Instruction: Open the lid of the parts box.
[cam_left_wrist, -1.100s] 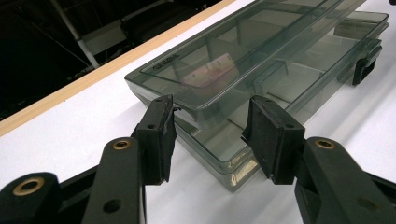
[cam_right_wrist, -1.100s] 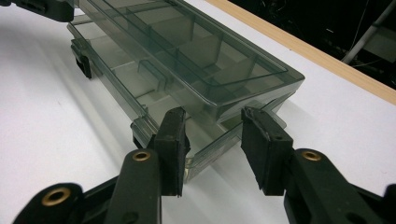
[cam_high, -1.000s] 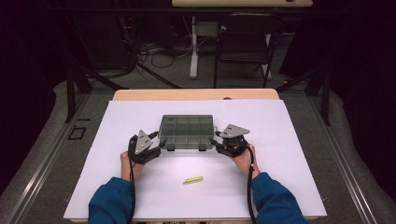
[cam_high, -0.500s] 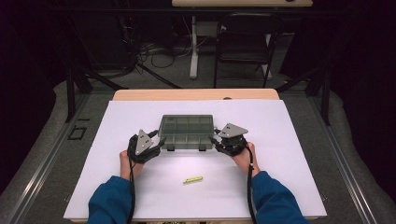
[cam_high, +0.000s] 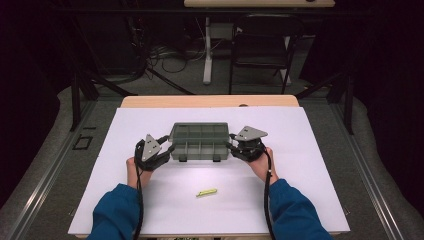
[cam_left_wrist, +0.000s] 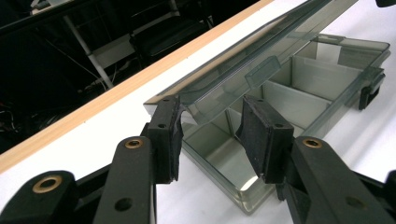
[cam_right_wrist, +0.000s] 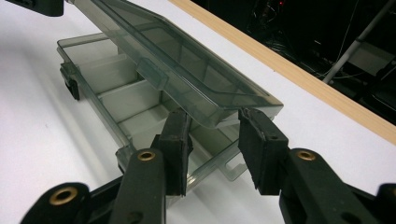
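Evenness matters most in this step, I judge: I am swinging the lid of the box with a tool at each end, so both ends should travel together, or the thin plastic twists at its hinge. I would also keep each pad under or against the lid's corner only, clear of the tray walls, so the box does not drag.

Left gripper is partly open and its jaws have just been closing. The lid's near corner sits between them, against the outer pad, while the other pad hangs over an end compartment. I see no pinch. Right gripper is likewise partly open, with the far corner of the lid between its pads and close to the one nearer the table's back edge – apparently touching, not clamped.

The lid stands half raised and tilted over empty compartments. The box lies mid-table, directly between my hands – a small yellow piece lies well apart, nearer me.
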